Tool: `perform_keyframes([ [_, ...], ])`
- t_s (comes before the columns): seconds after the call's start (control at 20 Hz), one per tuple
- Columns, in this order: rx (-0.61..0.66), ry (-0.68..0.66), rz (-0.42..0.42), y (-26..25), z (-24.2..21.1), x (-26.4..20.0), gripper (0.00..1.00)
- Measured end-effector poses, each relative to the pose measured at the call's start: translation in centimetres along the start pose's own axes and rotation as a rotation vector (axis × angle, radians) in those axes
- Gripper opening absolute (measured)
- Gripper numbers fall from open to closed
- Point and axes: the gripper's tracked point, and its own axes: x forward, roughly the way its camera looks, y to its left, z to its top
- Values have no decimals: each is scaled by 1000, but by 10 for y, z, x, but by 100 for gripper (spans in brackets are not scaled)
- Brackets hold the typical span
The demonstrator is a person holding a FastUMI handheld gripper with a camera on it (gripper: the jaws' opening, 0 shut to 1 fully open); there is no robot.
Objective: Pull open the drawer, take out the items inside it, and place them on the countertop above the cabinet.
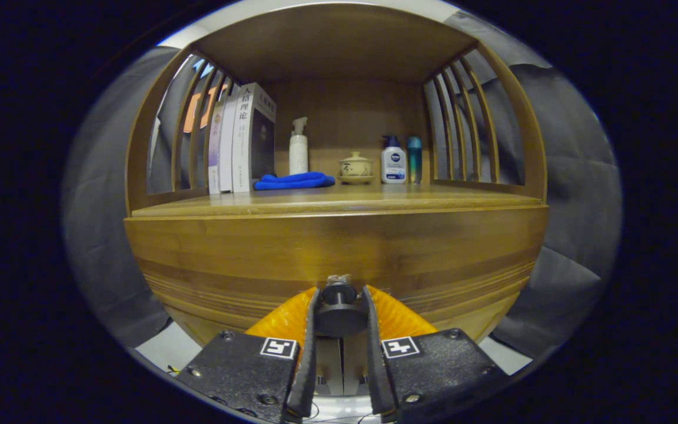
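The gripper has its jaws clamped on the small, rigid, probably slippery knob at six o'clock on the drawer, a stiff wooden front likely needing a steady straight pull.

You face a wooden cabinet with a slatted, roofed shelf above it. On the shelf stand books at the left, a blue cloth, a white pump bottle, a lidded cup on a saucer, and two more bottles. Grey cloth hangs behind and to both sides. The floor beneath is pale. The light is dim and warm.
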Motion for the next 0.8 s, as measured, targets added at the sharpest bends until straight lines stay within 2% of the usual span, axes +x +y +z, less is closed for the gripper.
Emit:
perform_keyframes([
  [0.15, -33, 15, -13, -1, -1, -1, 36],
  [0.35, 2, 38, -5, -1, -2, -3, 32],
  [0.8, -21, 9, -6, -3, -12, -47, 31],
])
